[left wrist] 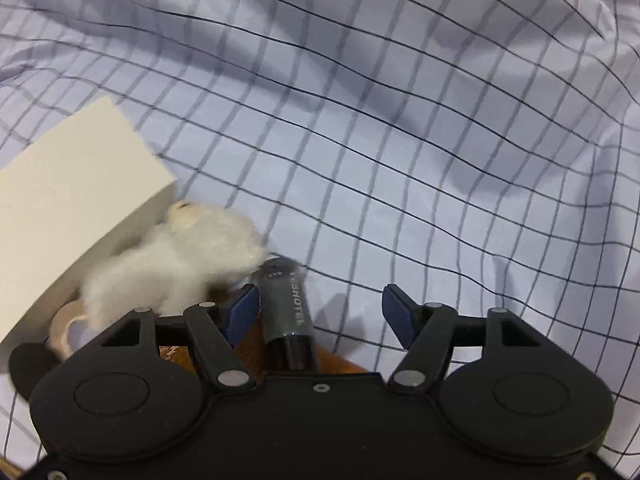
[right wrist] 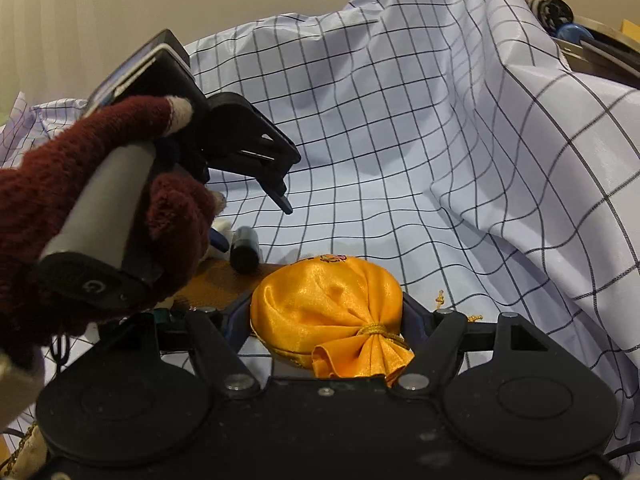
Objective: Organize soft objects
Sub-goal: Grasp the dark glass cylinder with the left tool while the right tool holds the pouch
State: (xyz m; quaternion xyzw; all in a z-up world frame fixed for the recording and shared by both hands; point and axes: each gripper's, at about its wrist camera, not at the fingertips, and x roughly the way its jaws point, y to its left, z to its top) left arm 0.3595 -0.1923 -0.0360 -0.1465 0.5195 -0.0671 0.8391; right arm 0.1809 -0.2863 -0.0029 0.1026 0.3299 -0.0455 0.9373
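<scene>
My right gripper (right wrist: 328,320) is shut on a yellow satin pouch (right wrist: 320,300) tied with a gold cord, and the pouch fills the gap between the pads. My left gripper (left wrist: 322,312) is open over the edge of a blue checked cloth (left wrist: 380,120). A dark grey tube (left wrist: 290,308) lies below it, close to the left pad. A white fluffy plush (left wrist: 172,264) lies left of that pad, against a white box (left wrist: 72,208). In the right wrist view a hand in a maroon glove (right wrist: 80,184) holds the left gripper, one fingertip (right wrist: 285,205) above the tube (right wrist: 244,248).
The checked cloth (right wrist: 440,140) rises in folds at the back and right. A tape roll (left wrist: 66,328) lies by the box. A strip of brown wooden table (right wrist: 224,284) shows at the cloth's edge. At the far upper right a metal bowl (right wrist: 600,52) holds a blue ball (right wrist: 570,32).
</scene>
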